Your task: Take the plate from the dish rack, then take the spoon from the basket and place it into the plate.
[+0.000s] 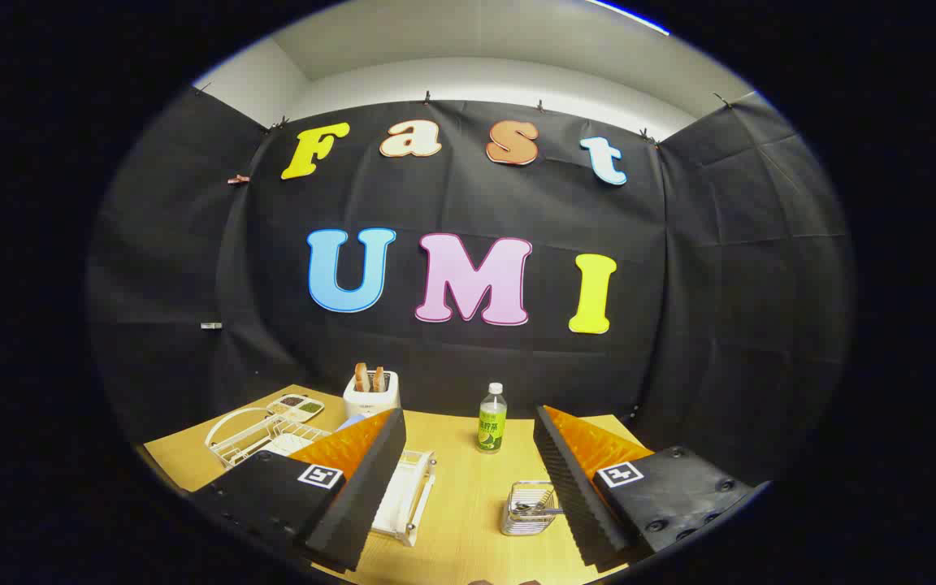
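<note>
My gripper (pixel 468 413) is held above the wooden table (pixel 468 504), open wide, with nothing between its fingers. A small wire basket (pixel 528 509) stands on the table just inside the right finger, and the spoon (pixel 535 507) lies in it, its handle toward that finger. A white dish rack (pixel 409 493) lies to the left, mostly hidden behind the left finger. A small blue edge (pixel 351 422) peeks over that finger's tip; I cannot tell if it is the plate.
A green-labelled bottle (pixel 492 418) stands between and beyond the fingertips. A white toaster (pixel 371 392) with bread slices sits at the back left, next to a compartment tray (pixel 296 405) and a white wire holder (pixel 242 436). Black cloth walls close the booth.
</note>
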Available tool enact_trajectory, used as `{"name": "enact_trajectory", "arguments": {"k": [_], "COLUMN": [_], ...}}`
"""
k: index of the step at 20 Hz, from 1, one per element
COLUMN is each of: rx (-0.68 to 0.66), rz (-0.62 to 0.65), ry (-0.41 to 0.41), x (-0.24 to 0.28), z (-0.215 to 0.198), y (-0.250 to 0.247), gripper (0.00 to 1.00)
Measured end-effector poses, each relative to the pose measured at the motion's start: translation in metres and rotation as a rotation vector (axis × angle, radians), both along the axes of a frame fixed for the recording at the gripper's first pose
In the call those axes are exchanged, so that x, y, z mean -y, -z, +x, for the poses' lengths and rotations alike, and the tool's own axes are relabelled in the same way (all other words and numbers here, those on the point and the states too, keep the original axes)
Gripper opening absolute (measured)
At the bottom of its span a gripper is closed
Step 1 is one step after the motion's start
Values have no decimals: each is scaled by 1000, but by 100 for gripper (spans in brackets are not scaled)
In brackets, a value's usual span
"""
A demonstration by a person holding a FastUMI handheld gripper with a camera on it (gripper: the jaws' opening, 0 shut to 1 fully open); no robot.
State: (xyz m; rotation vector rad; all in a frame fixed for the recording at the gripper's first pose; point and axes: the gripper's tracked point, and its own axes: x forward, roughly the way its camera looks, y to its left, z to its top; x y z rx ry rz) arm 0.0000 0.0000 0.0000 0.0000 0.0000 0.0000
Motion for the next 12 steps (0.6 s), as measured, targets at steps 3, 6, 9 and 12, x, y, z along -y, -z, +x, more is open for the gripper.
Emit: {"name": "enact_trajectory", "arguments": {"k": [3,6,9,12], "rx": [3,-3,-5,-5], "rz": [-2,-3,-5,-14], "ry": [-15,-21,-23,-23], "x": [-10,-14,-18,-18], "z": [0,0,-3,-6], "y": [-1,2,3,3], "gripper": [97,97,97,97]}}
